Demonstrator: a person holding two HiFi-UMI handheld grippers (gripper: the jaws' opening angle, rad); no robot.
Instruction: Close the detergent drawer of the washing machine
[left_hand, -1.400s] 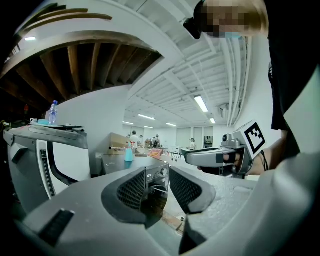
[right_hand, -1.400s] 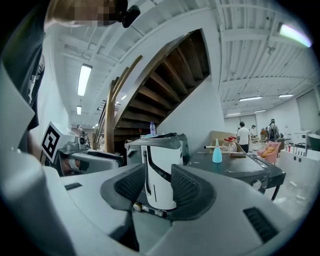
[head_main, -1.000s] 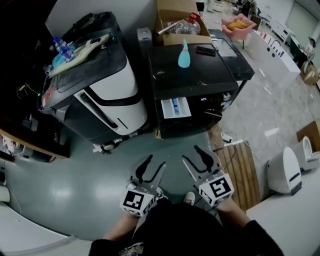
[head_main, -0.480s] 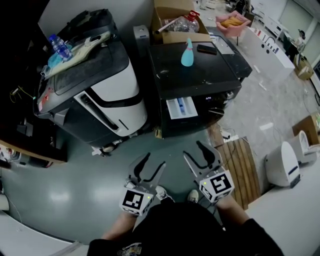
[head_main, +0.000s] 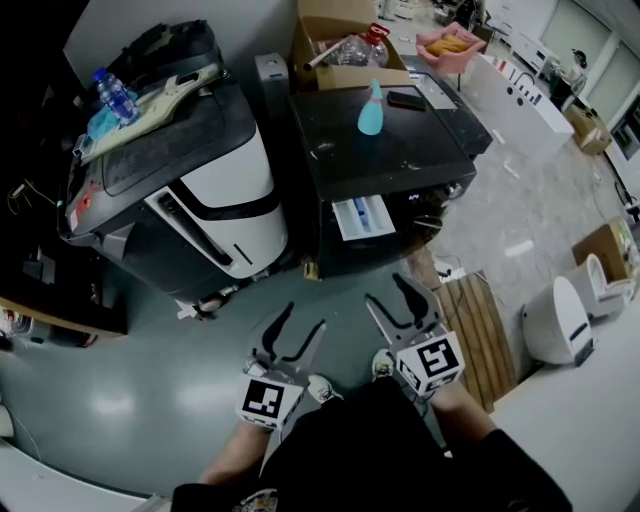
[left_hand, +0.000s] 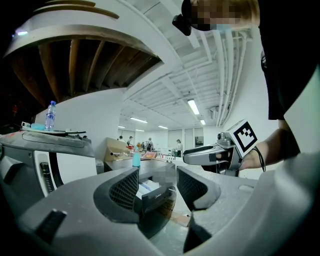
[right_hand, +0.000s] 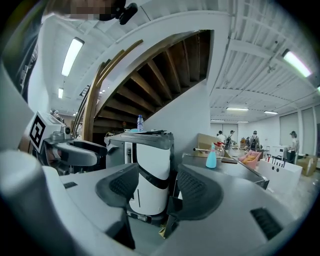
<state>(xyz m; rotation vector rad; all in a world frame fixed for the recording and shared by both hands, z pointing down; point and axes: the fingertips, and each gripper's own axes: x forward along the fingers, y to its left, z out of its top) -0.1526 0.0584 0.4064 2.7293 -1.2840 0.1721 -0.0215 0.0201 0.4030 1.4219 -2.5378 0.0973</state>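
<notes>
- The black box-shaped washing machine stands on the grey floor, beside a taller white-and-black rounded appliance
- Its white detergent drawer with a blue insert is open, sticking out of the left part of the machine's front
- A teal plastic bottle stands upright on the machine's top, with a flat black object lying near it
- The left claw hangs above the floor, well short of the machine; its jaws are opening, spread wide and gripping nothing, and its own view looks between them toward the drawer
- The right claw is just beside it, nearer the machine yet apart from it; its jaws are opening too, released and empty
- A slatted wooden pallet lies on the floor to the right of the right claw
</notes>
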